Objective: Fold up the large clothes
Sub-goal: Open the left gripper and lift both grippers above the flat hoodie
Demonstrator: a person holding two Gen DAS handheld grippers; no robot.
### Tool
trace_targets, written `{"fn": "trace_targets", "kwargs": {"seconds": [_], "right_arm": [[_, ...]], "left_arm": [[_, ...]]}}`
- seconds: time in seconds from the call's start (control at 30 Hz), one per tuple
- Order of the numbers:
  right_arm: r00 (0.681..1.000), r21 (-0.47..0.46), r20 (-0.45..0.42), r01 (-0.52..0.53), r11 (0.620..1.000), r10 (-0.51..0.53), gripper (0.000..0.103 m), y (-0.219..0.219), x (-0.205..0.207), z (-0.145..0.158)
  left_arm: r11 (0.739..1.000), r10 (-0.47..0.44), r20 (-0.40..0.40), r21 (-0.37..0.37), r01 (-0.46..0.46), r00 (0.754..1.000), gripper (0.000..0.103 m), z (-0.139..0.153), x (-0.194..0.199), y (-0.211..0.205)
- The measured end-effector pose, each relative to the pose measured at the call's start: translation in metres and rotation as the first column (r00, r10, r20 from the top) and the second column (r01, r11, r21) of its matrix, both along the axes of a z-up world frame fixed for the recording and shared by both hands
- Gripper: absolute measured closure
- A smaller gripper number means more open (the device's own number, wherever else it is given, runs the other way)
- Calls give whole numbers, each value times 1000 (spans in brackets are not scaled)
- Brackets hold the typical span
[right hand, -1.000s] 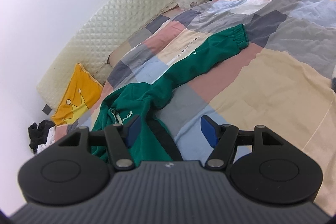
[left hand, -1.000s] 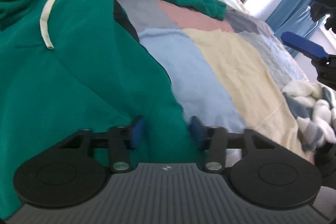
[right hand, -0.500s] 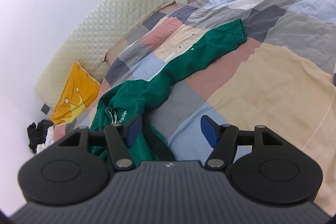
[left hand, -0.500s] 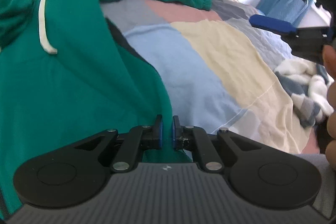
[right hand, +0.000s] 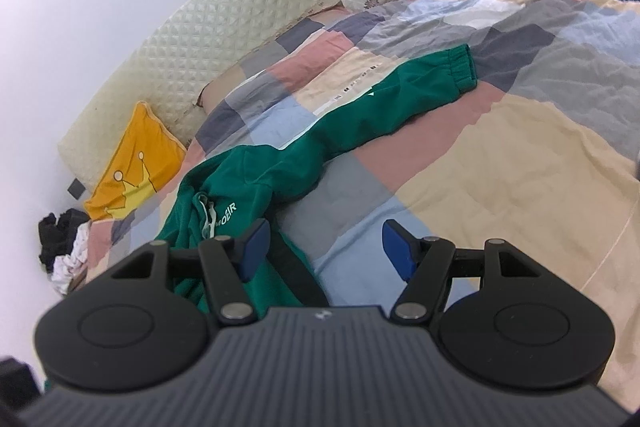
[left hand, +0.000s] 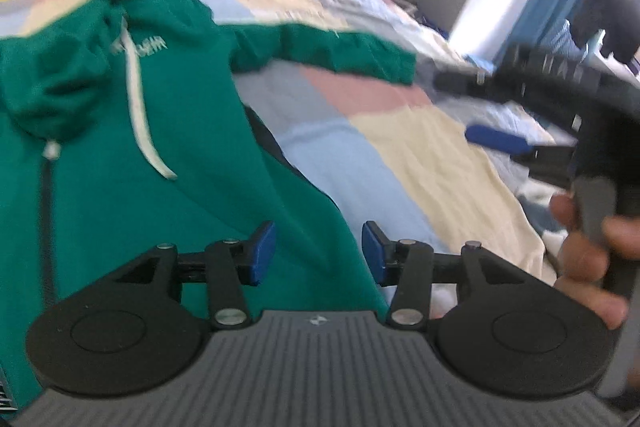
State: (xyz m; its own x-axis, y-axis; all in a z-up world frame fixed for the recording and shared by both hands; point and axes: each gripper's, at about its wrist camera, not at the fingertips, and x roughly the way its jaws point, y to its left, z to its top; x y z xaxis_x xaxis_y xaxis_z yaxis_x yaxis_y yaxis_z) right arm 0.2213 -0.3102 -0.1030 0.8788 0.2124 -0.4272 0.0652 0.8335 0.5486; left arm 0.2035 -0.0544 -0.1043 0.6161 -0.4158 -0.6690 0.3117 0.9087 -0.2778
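Green hoodie (left hand: 120,187) spread flat on patchwork bed (left hand: 420,155), one sleeve (right hand: 400,107) stretched out sideways. Left gripper (left hand: 316,251) over hem edge, jaws just reopened, nothing clamped; right gripper (right hand: 324,247) jaws apart, empty. Early fold step, probably: next needs sleeve pinched and carried across body.

Left claw (left hand: 318,253) jaws just opening, nothing gripped, right claw (right hand: 326,249) jaws apart, empty
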Motion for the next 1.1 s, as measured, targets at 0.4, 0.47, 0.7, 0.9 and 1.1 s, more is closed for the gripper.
{"fn": "trace_targets", "kwargs": {"seconds": [0.4,0.47,0.7,0.9,1.1], "right_arm": [[997,-111,48,-47,993,52,37,26,-1,6],[997,-129,57,-48,990,56,37,31,0,7],[997,-129,68,-20,991,29,37,38,13,2],[996,-18,90,10,1000,-8,37,27,42,-3],[994,91,71,71,993,-78,37,2,99,-11]], "left_arm": [[986,140,169,69,-153,976,44,66,-18,68],[986,156,201,33,-166,967,42,65,-26,82],[965,259,229,-11,-264,938,41,48,-38,124],[954,299,199,-24,-300,933,41,29,-38,144],[945,327,161,-35,-325,931,41,16,-34,150]]}}
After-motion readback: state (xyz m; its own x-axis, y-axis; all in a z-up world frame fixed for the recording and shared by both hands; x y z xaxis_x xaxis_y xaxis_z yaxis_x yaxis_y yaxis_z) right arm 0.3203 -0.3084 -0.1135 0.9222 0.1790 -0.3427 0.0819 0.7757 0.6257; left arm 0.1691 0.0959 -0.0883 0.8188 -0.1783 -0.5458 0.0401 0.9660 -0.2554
